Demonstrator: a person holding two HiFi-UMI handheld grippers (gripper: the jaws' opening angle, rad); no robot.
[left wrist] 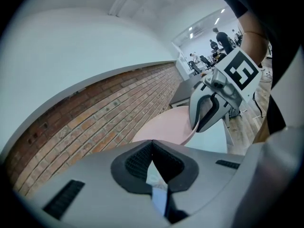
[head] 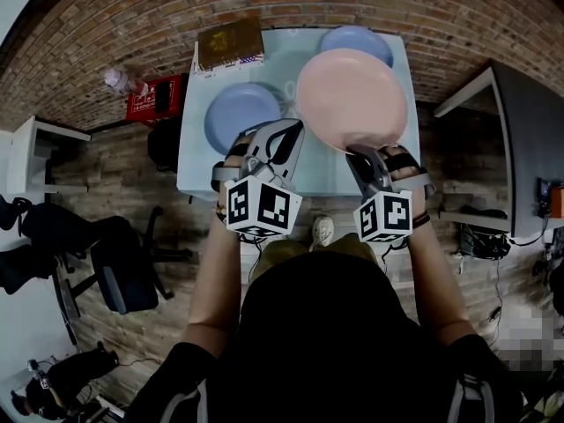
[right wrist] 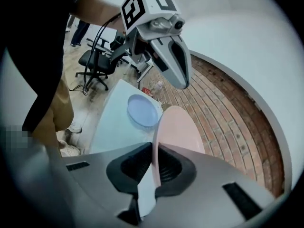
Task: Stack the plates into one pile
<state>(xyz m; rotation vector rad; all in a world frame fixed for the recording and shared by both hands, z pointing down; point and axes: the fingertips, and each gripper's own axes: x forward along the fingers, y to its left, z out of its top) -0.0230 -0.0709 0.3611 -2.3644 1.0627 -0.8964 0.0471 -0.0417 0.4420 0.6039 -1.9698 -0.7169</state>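
**A:** Where is the pink plate (head: 352, 95)?

**B:** In the right hand-held gripper (head: 359, 152). Its jaws are clamped on the plate's near rim. From there the plate reaches away toward the far right of the surface (head: 322, 173), raised clear of it and tilted.

**A:** And the other one?

**B:** The left hand-held gripper (head: 284, 135) has its jaws together with nothing between them. It sits just left of the pink plate, apart from it.

**A:** The other plates?

**B:** A blue plate (head: 240, 115) lies flat on the left of the surface, with its near right edge hidden behind the left hand-held gripper. A second blue plate (head: 357, 40) lies at the far right, mostly covered from above by the pink one.

**A:** Anything else up there?

**B:** A brown box (head: 231, 42) at the far left corner.
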